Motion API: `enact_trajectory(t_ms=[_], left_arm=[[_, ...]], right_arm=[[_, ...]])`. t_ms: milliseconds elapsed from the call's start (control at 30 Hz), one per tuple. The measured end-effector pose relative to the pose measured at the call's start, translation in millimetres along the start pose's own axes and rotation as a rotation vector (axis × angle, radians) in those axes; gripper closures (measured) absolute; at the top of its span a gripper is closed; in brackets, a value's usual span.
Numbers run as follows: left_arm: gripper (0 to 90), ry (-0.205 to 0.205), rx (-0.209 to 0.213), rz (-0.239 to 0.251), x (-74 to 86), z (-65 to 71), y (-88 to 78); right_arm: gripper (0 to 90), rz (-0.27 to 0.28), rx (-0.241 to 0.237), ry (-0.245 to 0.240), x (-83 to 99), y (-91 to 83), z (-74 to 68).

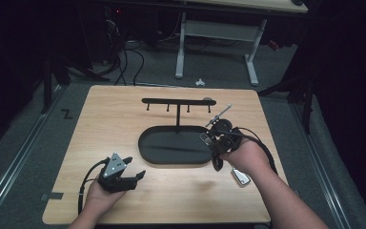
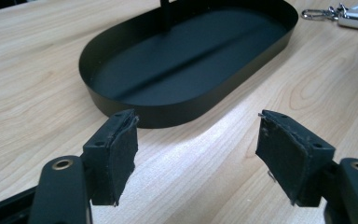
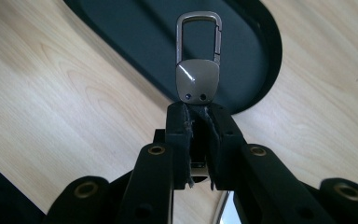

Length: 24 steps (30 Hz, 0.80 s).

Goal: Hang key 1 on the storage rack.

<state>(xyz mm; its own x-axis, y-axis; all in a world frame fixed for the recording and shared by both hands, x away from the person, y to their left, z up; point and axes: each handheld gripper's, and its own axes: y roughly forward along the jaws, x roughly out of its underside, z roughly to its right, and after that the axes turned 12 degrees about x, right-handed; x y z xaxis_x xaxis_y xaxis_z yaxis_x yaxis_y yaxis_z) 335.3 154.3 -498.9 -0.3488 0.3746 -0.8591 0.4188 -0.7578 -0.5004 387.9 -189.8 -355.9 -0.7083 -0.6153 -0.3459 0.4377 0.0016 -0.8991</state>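
Metal key clip (image 3: 198,70), carabiner loop up, pinched by right gripper (image 3: 198,122); left gripper (image 2: 196,154) spread.

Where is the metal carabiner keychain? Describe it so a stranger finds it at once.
Start at the black oval tray of the hook stand on the wooden table. Over its right end, the right gripper is shut on the carabiner keychain. Unlike the keychain lying on the table, it is held up, clip loop outward.

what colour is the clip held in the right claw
Silvery grey metal; the carabiner clip shows best in the right gripper view, pinched in the right claw.
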Motion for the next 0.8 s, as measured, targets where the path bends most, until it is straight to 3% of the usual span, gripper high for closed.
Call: enact_trajectory(t_ms=[200, 400, 800], left_arm=[[28.8, 0.005, -0.021, -0.002, 1.3, -1.6, -0.4], [28.8, 0.001, -0.015, -0.001, 2.3, -2.1, -1.0], [28.7, -0.002, -0.008, -0.010, 3.8, -2.8, 0.0]], right_arm=[[80.6, 0.021, 0.008, 0.008, -14.6, -3.8, -0.1], [80.6, 0.032, 0.007, -0.015, -28.4, 0.3, -1.0], [80.6, 0.055, 0.019, 0.002, -53.6, -1.2, 4.0]])
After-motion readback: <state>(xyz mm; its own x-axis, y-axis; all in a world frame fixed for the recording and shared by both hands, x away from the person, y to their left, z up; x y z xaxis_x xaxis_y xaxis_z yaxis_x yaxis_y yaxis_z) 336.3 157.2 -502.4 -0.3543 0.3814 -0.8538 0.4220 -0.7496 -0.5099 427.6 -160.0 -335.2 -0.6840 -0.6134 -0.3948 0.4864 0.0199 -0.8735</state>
